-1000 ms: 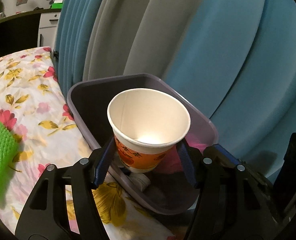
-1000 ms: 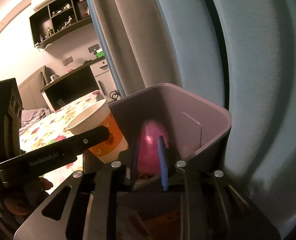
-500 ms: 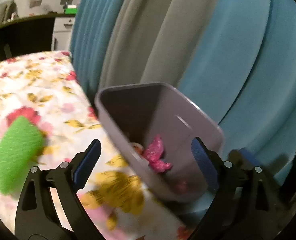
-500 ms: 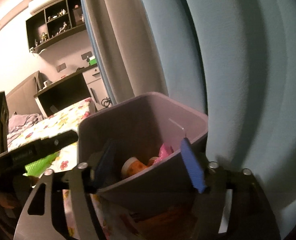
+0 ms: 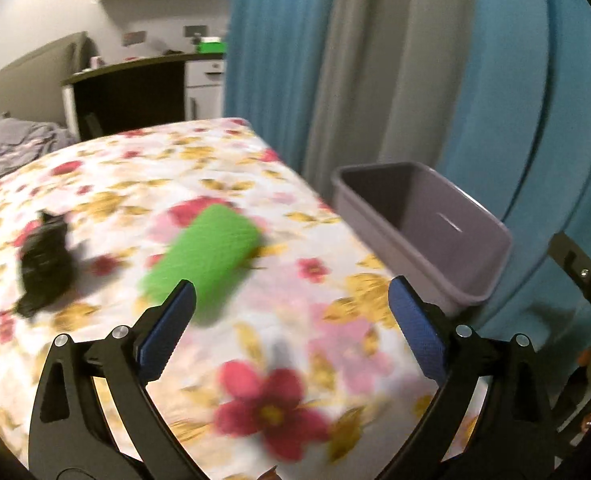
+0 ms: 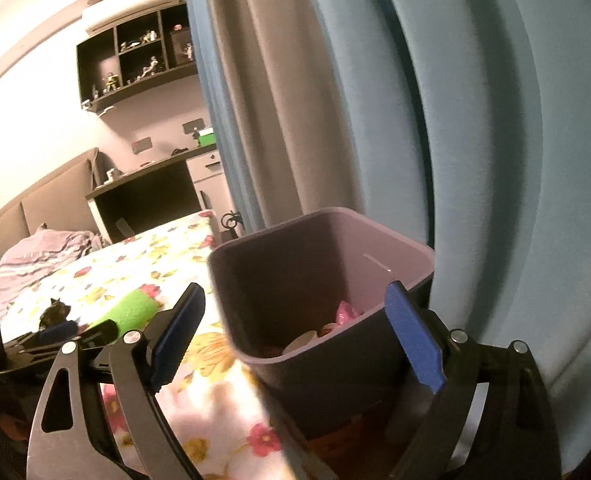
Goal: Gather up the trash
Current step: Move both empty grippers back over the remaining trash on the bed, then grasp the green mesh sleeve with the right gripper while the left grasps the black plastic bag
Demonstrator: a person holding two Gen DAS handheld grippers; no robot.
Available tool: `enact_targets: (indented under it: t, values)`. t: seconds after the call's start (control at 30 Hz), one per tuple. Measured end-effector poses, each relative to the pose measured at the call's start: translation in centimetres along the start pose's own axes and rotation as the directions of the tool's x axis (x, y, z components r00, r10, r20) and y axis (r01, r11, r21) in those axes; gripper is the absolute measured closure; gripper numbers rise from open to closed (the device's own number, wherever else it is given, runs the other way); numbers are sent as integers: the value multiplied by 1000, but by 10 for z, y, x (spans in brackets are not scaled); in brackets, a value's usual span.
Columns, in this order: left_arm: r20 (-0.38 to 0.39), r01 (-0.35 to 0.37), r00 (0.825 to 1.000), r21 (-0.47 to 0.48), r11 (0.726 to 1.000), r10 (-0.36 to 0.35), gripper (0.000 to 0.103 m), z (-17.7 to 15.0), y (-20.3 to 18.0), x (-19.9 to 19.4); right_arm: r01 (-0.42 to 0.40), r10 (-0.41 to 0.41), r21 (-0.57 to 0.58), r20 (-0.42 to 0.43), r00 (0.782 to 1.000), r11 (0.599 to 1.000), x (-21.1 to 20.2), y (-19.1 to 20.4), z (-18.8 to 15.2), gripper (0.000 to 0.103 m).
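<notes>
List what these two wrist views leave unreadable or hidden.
- Black object: motion blur in the left wrist view and small size in the right hide what it is.
- Bin contents: only pink scraps and something pale show in the right wrist view; the near wall hides the rest.
- Shelf figurines: too small in the right wrist view.
- Green roll: blur hides its texture in the left wrist view.

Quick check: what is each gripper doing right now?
Left gripper: jaws opening, nothing between them.
Right gripper: jaws opening, holding nothing, at the bin.
</notes>
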State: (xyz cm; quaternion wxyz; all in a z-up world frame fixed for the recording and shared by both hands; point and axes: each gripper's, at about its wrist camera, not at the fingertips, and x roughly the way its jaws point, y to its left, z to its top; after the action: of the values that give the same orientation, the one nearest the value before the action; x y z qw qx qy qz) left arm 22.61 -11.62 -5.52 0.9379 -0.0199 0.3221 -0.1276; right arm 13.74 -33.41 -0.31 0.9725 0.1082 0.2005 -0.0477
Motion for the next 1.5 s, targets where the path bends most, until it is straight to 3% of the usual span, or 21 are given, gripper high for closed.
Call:
enact_targets:
  t: [0.33,0.6,0.73,0.97,1.17,1.33,1.5]
  values:
    - [16,-140,990,-81,987,141,8,-15,74,-46,-92,91,-65,-25,996,994,-8,63,-10,15]
    - [34,-239,969,-143,960,246,8,-27,128,-75,-155,152,-114,-41,988,981,-9,113,-18,15]
    - [40,-300,949,-194,934,313,8,-33,156,-88,-184,176,-136,-68,982,973,0,140,-22,15]
    - [34,-421,894,-275,864,447,8,-39,205,-107,-204,183,-176,-132,974,963,31,189,-28,15]
    - [13,-453,873,-351,820,488,8,-44,239,-114,-168,126,-224,-191,973,960,73,218,-41,15]
    - [1,-456,871,-372,808,492,8,-43,253,-112,-139,85,-172,-286,954,975,113,219,-50,16]
    - [11,-430,885,-370,824,466,8,-37,254,-106,-134,78,-134,-358,930,982,136,221,-54,22]
